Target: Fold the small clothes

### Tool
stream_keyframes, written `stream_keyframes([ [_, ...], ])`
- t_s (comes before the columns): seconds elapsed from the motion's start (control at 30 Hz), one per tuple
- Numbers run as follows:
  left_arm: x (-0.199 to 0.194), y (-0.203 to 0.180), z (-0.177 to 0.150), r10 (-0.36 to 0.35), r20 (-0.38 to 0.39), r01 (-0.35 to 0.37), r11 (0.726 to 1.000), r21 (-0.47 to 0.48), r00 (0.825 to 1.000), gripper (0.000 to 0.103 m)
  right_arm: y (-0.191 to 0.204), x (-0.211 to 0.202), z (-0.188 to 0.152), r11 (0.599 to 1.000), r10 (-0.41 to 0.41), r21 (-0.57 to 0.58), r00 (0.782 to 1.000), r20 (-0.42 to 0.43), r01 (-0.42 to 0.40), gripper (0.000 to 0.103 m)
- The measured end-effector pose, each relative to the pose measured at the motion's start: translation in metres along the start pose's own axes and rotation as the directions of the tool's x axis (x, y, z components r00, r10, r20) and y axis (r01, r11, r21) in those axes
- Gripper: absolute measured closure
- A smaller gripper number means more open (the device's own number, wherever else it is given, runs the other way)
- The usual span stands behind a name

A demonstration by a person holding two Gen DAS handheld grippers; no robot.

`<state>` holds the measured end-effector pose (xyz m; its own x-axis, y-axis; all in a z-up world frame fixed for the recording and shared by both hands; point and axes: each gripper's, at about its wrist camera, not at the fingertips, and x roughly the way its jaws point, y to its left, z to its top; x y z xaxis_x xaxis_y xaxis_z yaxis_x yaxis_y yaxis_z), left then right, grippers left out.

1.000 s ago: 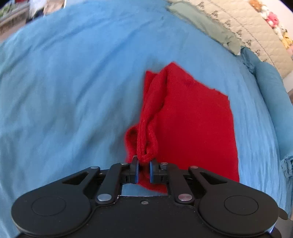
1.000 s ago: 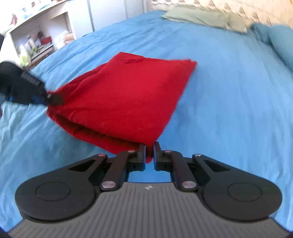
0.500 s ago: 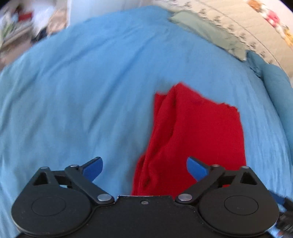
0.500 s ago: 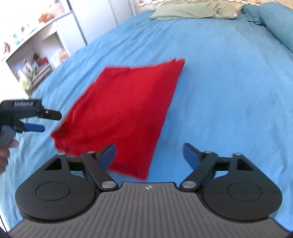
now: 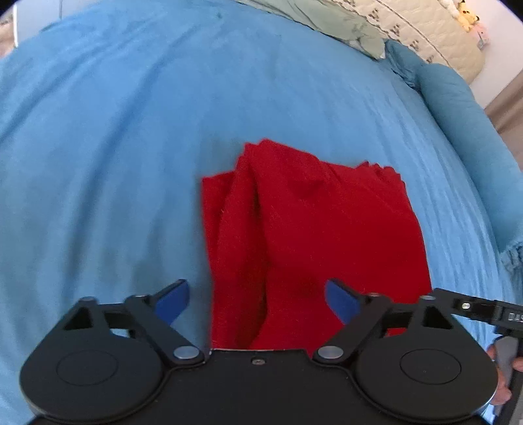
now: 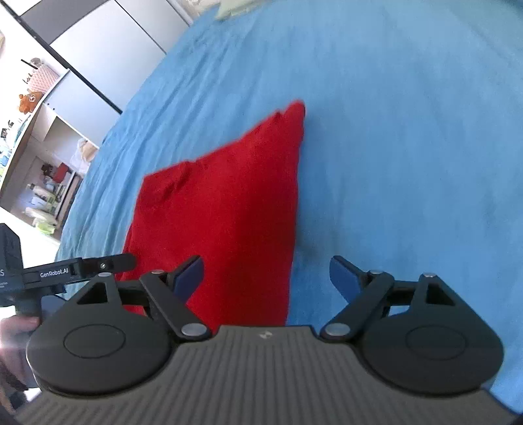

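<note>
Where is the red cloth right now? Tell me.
The red cloth lies folded on the blue bedsheet, just ahead of both open grippers, left and right, held by neither.

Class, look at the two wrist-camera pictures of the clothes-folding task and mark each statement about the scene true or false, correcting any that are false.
1. The left hand-held gripper is clamped on the red garment. False: its jaws stand wide open, gripping nothing.
2. The red garment lies on a blue bedspread. True.
3. The right hand-held gripper is open. True.
4. The garment is spread out in a single flat layer. False: it lies folded over, with a raised ridge of fabric along its left part in the left wrist view.
5. A pale green pillow lies at the far end of the bed. True.
</note>
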<state>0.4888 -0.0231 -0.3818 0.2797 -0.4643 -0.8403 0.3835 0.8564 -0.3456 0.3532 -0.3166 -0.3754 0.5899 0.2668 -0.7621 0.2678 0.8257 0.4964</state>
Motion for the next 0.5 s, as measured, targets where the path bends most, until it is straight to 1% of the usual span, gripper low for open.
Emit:
stream_keyframes([
  [0.03,0.003,-0.001,0.000,-0.010,-0.009,0.010,1.000,0.009,1.000,0.020,-0.002,0.004,-0.002,1.000,0.011,0.004,1.000,-0.010,-0.011,0.006],
  [0.1,0.008,-0.003,-0.001,-0.020,-0.018,0.021,0.999,0.031,1.000,0.022,-0.005,0.012,-0.005,1.000,0.024,0.004,0.999,-0.031,-0.024,0.009],
  [0.17,0.013,-0.001,-0.002,-0.031,-0.011,0.032,0.999,0.029,0.999,0.024,-0.008,0.016,-0.006,0.999,0.043,0.011,0.999,-0.032,-0.042,0.010],
  [0.2,0.014,0.001,-0.002,-0.044,-0.010,0.045,0.999,0.014,0.999,0.026,-0.008,0.020,-0.006,0.998,0.055,0.020,0.998,-0.032,-0.054,0.013],
  [0.23,0.015,0.003,-0.002,-0.055,-0.009,0.055,0.998,0.002,0.998,0.030,-0.009,0.021,-0.007,0.997,0.073,0.029,0.997,-0.031,-0.072,0.019],
  [0.27,0.015,0.004,-0.002,-0.062,-0.009,0.062,0.998,-0.006,0.998,0.031,-0.010,0.023,-0.007,0.994,0.104,0.042,0.994,-0.040,-0.102,0.024],
  [0.3,0.014,0.005,-0.003,-0.063,-0.008,0.063,0.998,-0.009,0.998,0.033,-0.008,0.027,-0.008,0.991,0.127,0.054,0.990,-0.056,-0.124,0.025],
  [0.33,0.015,0.004,-0.004,-0.060,-0.008,0.060,0.998,-0.010,0.998,0.035,-0.006,0.032,-0.008,0.989,0.136,0.061,0.988,-0.076,-0.132,0.024],
  [0.4,0.015,0.001,-0.003,-0.060,-0.008,0.059,0.998,-0.015,0.998,0.042,-0.007,0.039,-0.006,0.988,0.144,0.076,0.985,-0.094,-0.138,0.023],
  [0.43,0.014,-0.002,-0.002,-0.055,-0.004,0.055,0.998,-0.015,0.998,0.048,-0.009,0.041,-0.002,0.986,0.150,0.089,0.984,-0.092,-0.142,0.026],
  [0.47,0.009,-0.001,-0.005,-0.047,0.001,0.047,0.999,-0.008,0.999,0.057,-0.010,0.042,-0.001,0.985,0.149,0.095,0.985,-0.087,-0.141,0.030],
  [0.5,0.007,-0.004,-0.004,-0.038,0.006,0.038,0.999,-0.002,0.999,0.060,-0.009,0.040,0.000,0.988,0.138,0.076,0.987,-0.082,-0.132,0.043],
])
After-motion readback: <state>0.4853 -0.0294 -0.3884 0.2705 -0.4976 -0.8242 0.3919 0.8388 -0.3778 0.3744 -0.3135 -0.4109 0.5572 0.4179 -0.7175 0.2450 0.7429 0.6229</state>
